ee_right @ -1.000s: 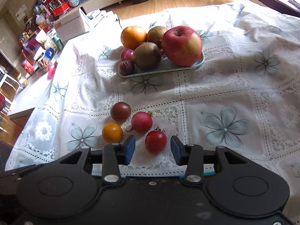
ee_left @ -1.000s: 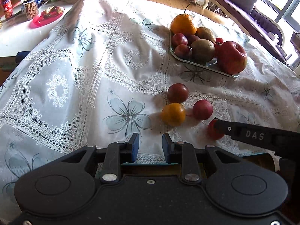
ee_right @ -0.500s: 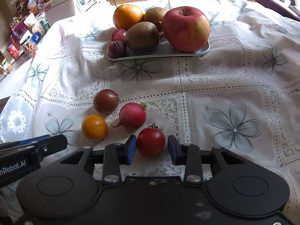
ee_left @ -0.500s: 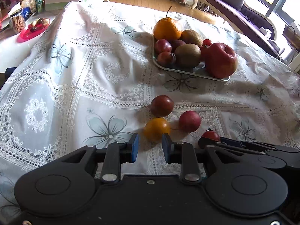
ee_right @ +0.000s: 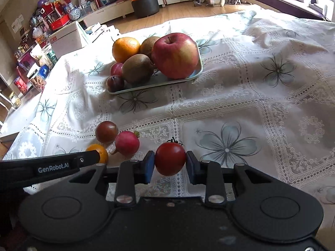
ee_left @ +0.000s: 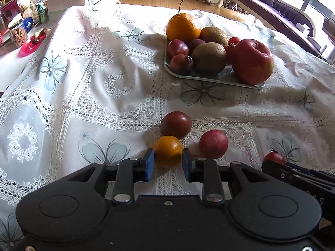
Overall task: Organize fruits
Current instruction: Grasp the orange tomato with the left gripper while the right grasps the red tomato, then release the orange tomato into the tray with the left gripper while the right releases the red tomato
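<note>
On the lace tablecloth (ee_left: pixel 88 87), the tray (ee_left: pixel 201 77) serves as the landmark; it holds a stemmed orange (ee_left: pixel 183 27), plums, two kiwis (ee_left: pixel 209 58) and a big red apple (ee_left: pixel 252 61).

Nearer the cameras than the tray, on its left side, the left gripper (ee_left: pixel 168 164) sits low over the cloth with a small orange tomato (ee_left: pixel 168 154) between its blue pads. Its jaws have just been opening; they stand apart, flanking the fruit closely, and a firm press on it cannot be made out. Just beyond that fruit, toward the tray, lies a dark brown-red tomato (ee_left: pixel 176 124), and beside it, to the right, a pink-red radish-like fruit (ee_left: pixel 213 144).

Further right, still on the near side of the tray, the right gripper (ee_right: pixel 170 165) has closed its jaws on a red cherry tomato (ee_right: pixel 170 158): both pads meet the tomato's sides and it sits clamped between them, green stem up.
</note>
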Available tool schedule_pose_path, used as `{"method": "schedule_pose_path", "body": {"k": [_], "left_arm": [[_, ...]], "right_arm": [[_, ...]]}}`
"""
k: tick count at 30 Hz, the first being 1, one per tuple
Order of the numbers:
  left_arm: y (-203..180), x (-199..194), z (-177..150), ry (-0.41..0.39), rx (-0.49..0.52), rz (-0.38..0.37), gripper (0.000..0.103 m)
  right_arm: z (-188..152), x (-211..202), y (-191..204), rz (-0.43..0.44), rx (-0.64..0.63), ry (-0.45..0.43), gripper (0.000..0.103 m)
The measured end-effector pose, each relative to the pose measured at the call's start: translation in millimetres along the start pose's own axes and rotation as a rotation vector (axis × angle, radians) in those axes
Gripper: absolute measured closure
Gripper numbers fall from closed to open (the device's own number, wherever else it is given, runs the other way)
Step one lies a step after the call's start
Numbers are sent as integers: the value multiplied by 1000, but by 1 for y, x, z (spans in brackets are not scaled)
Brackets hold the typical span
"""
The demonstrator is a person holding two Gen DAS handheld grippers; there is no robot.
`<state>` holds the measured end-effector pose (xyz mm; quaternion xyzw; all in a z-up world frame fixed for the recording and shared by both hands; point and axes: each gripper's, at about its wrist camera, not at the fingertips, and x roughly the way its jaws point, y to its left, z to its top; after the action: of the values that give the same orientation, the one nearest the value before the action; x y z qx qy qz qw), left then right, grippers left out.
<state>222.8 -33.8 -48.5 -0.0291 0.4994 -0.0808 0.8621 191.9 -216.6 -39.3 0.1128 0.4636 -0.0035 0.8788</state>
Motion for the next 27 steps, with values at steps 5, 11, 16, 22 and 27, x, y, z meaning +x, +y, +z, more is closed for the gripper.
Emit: {"method": "schedule_pose_path", "body": {"k": [5, 11, 16, 22, 27], "left_arm": [[-2, 17, -2, 39, 5, 21, 54], [-8, 24, -2, 48, 28, 51, 55], [-2, 19, -2, 41, 39, 23, 57], [22, -10, -17, -4, 19, -42, 57], [44, -41, -33, -71, -25, -52, 57]], "right_arm": [[-5, 9, -11, -8, 34, 13, 70], [-7, 10, -14, 5, 48, 11, 70], [-8, 12, -15, 7, 49, 6, 70], [-10, 11, -17, 14, 48, 1, 70], [-11, 11, -18, 19, 53, -4, 70]]}}
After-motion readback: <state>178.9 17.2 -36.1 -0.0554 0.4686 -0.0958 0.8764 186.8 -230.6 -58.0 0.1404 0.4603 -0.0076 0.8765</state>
